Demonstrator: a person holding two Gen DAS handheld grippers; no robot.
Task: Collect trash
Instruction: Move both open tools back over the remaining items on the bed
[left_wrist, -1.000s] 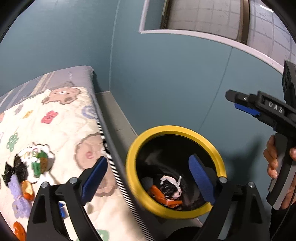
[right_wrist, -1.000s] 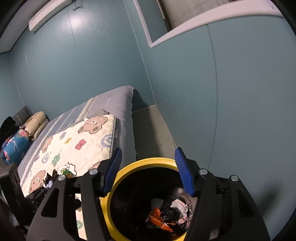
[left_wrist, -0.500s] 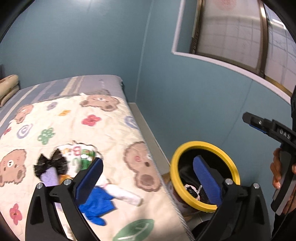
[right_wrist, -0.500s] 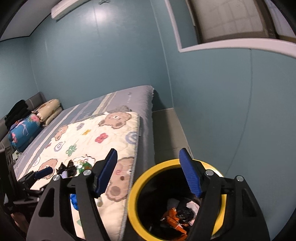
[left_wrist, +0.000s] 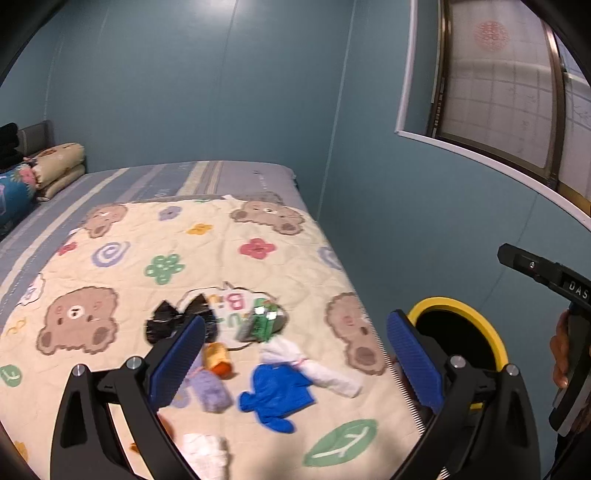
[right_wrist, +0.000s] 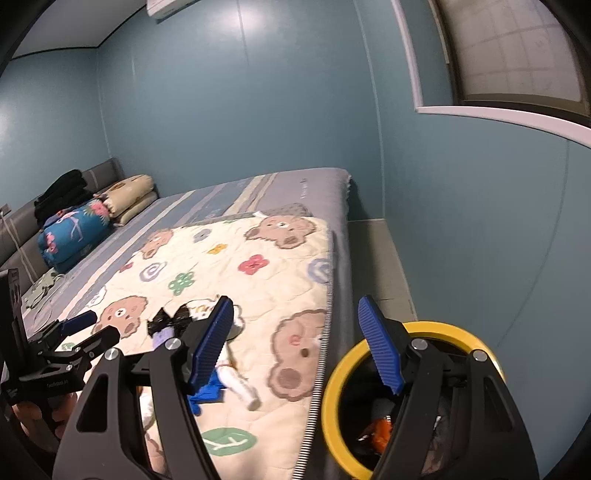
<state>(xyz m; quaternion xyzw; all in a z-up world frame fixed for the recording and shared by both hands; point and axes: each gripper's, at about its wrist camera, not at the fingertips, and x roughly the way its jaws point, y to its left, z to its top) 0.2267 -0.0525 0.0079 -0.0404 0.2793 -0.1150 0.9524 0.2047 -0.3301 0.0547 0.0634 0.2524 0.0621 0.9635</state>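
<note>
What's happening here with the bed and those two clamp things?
A person is clearing litter off the quilt with a handheld gripper in each hand. Both the left gripper and right gripper are open and empty. A black wrapper, blue glove and white tissue lie on the quilt; the yellow-rimmed bin beside the bed holds some trash.

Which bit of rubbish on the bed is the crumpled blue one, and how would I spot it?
Start at the cream bear-print quilt on the bed, then look to its near edge, towards the yellow-rimmed bin. The crumpled bright blue scrap lies there, touching a white rolled wrapper. It is the only saturated blue piece among the litter.
</note>
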